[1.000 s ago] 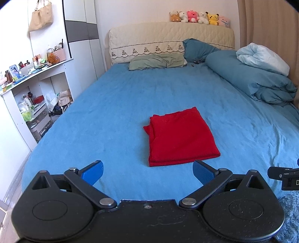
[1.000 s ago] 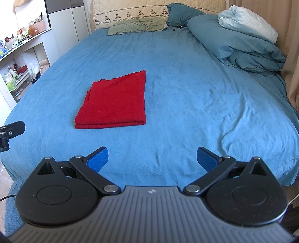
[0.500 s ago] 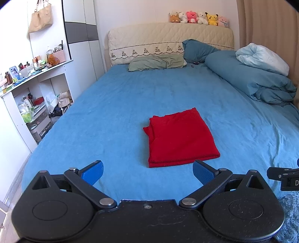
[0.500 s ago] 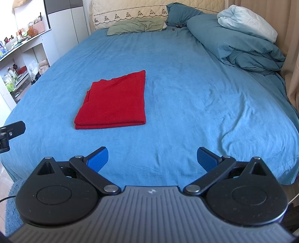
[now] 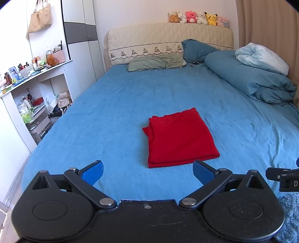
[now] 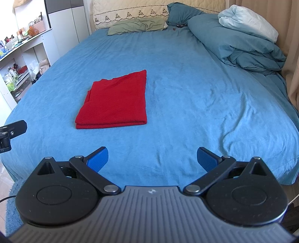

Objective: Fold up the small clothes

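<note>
Both wrist views look from the foot of the blue-sheeted bed (image 5: 121, 104) toward its headboard, sharing the folded red cloth (image 6: 115, 101); the left camera seems nearer.

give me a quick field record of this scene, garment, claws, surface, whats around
garment: red cloth, folded into a flat rectangle, lying alone on the bed
surface: blue bedsheet
left claw: open, empty, short of the cloth
right claw: open, empty, right of the cloth
far end: green pillow, blue duvet
headboard top: plush toys
</note>
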### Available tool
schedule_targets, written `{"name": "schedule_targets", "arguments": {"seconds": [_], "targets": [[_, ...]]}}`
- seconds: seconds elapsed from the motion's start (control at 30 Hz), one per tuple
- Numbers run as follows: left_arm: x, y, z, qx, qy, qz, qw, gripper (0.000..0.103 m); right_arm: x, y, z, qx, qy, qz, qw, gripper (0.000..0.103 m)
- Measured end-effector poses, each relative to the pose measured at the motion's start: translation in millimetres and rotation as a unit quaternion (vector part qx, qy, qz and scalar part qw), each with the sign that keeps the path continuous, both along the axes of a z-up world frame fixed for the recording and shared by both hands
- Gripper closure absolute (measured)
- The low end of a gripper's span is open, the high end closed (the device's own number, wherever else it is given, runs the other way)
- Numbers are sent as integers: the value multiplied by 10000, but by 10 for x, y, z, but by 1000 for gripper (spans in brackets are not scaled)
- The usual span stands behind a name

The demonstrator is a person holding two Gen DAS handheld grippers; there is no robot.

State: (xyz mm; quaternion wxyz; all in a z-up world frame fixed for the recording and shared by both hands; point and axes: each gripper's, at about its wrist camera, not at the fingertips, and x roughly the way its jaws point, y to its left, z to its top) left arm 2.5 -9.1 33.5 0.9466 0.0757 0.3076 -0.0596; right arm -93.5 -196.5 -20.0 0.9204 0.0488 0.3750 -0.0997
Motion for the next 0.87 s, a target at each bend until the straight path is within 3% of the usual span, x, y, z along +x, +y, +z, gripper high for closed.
{"name": "schedule_targets", "arguments": {"seconds": [0.57,0.87], "targets": [[-33,-14,0,89,-149,-16,9998,0,17,-6,19,27,-35,4,10000,0],[-33,35,-11,-57,-118,-12,9999,0,10,57,21,24,-70,-34,10000,0]]}}
